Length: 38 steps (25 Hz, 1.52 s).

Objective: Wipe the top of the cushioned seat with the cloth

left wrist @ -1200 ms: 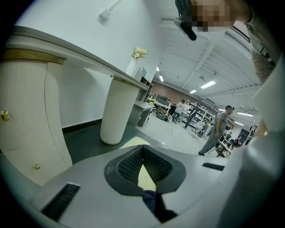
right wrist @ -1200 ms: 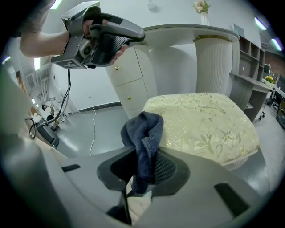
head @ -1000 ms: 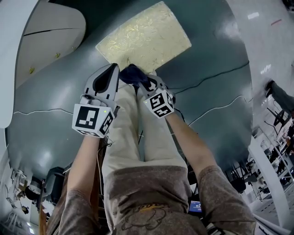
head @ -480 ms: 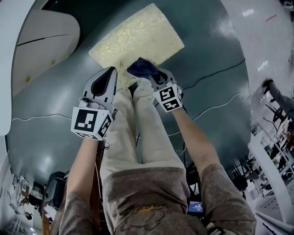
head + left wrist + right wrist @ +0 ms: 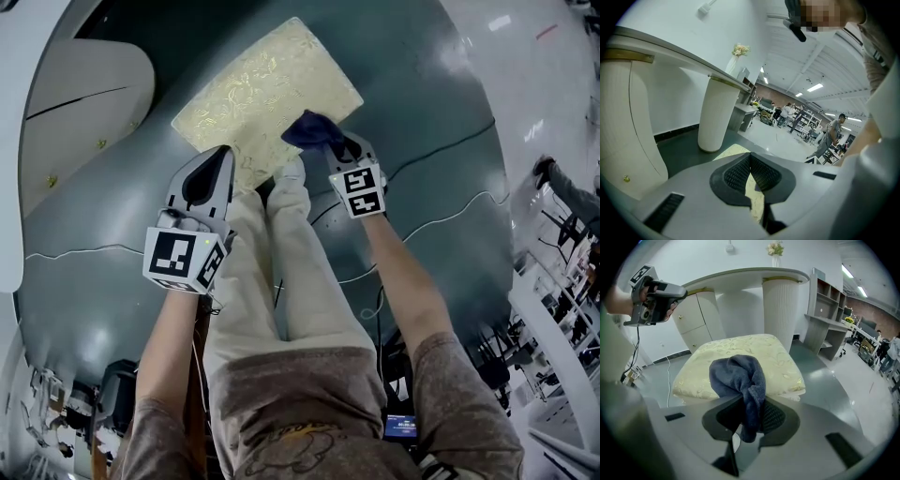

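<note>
Bright, even indoor light falls from ceiling strip lamps (image 5: pixel 814 87). The glossy floor (image 5: pixel 450 56) shows pale patches of glare. Shadows are soft; the cushioned seat (image 5: pixel 780 362) and dark cloth (image 5: pixel 736 373) look sharp. Both gripper views bend strongly and darken toward their round edges.

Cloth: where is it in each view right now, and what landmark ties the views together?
Head view: cloth upper centre, at the lower-right edge of the cushioned seat.
Left gripper view: not in it.
Right gripper view: centre, clamped in the jaws.
Shared landmark: the pale yellow cushioned seat, in all three.
</note>
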Motion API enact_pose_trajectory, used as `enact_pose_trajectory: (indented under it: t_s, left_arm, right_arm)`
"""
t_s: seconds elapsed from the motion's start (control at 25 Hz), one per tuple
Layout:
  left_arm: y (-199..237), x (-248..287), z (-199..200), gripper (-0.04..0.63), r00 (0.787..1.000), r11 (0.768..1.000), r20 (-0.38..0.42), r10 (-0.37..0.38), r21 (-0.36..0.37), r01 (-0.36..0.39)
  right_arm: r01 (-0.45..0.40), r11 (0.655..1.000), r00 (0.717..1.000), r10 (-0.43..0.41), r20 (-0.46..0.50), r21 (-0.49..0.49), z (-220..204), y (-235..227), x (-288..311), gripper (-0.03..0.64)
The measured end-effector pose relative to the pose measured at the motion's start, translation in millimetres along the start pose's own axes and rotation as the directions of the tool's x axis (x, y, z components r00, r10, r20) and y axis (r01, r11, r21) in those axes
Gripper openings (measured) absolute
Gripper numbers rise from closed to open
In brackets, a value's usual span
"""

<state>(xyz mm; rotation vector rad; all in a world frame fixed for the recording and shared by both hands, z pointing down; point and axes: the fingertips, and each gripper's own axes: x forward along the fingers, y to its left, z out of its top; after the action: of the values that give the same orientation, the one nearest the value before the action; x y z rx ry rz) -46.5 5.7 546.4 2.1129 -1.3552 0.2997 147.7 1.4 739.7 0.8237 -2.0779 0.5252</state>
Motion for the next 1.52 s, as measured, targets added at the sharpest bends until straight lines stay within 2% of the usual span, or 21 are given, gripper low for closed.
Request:
enact_pose_trajectory:
  t_s: [0.72,1.08,1.32,1.52]
  left_arm:
    - [-12,32,7,0.015,0.999,1.000,-0.029,-0.020,0.011,0.021]
    - [-14,38,12,0.015,0.999,1.000,-0.039,-0.022,0.019,0.022]
    - [-17,38,33,0.015,0.999,0.999,-0.022,-0.024,0.044,0.025]
    - [-25,28,65,0.015,0.999,0.997,-0.002,-0.032,0.076,0.032]
  right_arm:
    - [0.143,0.986,0.990,-0.143,-0.004,0.092,0,-109,3,0.094]
    - [0.173,0.983,0.985,-0.171,-0.022,0.066,4,-146,4,0.092]
    - [0.187,0.980,0.982,-0.188,0.011,0.061,27,-158,-10,0.092]
    - [0.176,0.979,0.978,-0.186,0.095,0.103,73,-151,-55,0.092]
